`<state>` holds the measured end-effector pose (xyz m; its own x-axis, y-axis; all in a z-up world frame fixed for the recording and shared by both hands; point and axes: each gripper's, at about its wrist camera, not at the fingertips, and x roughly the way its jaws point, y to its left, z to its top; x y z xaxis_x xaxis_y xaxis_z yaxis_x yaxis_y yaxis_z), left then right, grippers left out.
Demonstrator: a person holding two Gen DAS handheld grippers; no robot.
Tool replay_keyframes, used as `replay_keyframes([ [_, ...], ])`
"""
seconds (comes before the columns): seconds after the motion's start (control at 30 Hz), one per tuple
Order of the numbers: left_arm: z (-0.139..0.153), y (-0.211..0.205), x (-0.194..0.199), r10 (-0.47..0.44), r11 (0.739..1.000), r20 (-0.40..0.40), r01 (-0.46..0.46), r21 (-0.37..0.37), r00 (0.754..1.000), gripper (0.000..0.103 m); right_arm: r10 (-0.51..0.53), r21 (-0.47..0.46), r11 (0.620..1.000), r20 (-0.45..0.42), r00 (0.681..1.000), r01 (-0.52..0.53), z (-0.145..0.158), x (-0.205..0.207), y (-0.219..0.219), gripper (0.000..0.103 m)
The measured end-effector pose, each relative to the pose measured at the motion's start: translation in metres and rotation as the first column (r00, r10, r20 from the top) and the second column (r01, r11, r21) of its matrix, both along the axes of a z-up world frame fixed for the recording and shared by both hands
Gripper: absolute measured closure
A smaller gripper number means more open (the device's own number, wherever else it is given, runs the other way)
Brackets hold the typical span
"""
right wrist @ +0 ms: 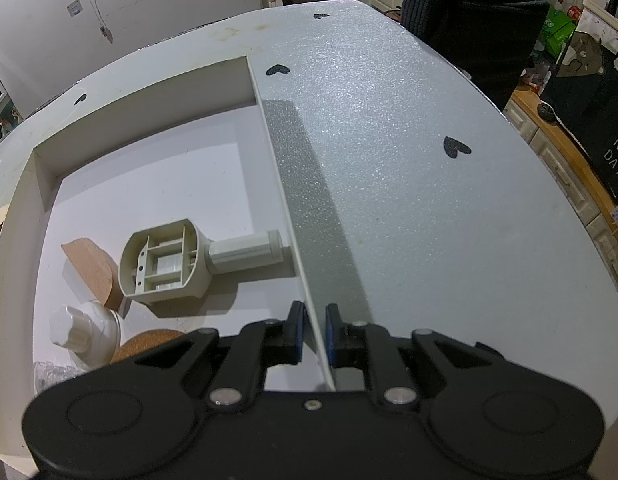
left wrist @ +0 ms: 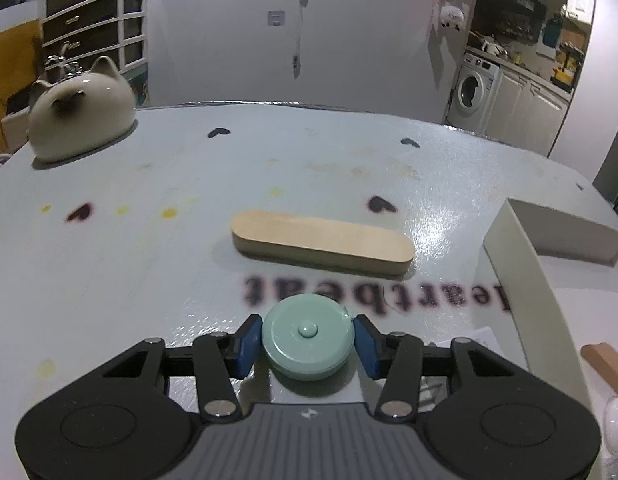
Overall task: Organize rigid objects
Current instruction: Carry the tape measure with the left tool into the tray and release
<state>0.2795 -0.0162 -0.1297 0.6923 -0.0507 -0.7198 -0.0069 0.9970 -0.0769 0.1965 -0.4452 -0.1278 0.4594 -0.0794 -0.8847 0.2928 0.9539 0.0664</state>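
My left gripper (left wrist: 307, 339) is shut on a round mint-green tape measure (left wrist: 307, 343), its blue pads pressing both sides, just above the table. A rounded wooden block (left wrist: 323, 243) lies flat on the table beyond it. My right gripper (right wrist: 313, 334) straddles the right wall of a shallow white box (right wrist: 277, 152), one blue pad on each side of the wall, nearly touching it. Inside the box lie a beige plastic handled part (right wrist: 169, 262), a white knobbed lid (right wrist: 83, 336), a cork piece (right wrist: 92, 270) and a cork disc (right wrist: 149, 344).
A cream cat-shaped ceramic pot (left wrist: 81, 114) stands at the table's far left. The white box's corner (left wrist: 521, 264) shows at right in the left wrist view, with a wooden piece (left wrist: 607, 366) inside. A black chair back (right wrist: 469, 28) stands past the table's right edge.
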Motion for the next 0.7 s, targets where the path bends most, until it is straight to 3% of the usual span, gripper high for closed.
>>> replay_keyframes([
  [0.17, 0.031, 0.004, -0.011, 0.007, 0.999, 0.057, -0.005, -0.039, 0.998, 0.053, 0.001, 0.0, 1.0, 0.0, 1.0, -0.001, 0.0, 0.0, 0.0, 0.09],
  [0.3, 0.064, -0.005, -0.013, -0.036, 0.996, 0.123, 0.046, -0.075, 0.992, 0.053, 0.001, 0.0, 1.0, 0.0, 1.0, -0.001, 0.0, 0.0, 0.0, 0.09],
  [0.5, 0.1, -0.043, -0.023, -0.191, 0.973, 0.192, 0.211, -0.092, 0.963, 0.053, 0.0, 0.0, 1.0, 0.001, 1.0, 0.0, 0.0, 0.0, 0.0, 0.09],
  [0.7, 0.101, -0.089, -0.035, -0.355, 0.923, 0.187, 0.375, -0.084, 0.916, 0.053, 0.0, 0.0, 1.0, 0.001, 1.0, 0.0, 0.0, 0.0, 0.0, 0.09],
])
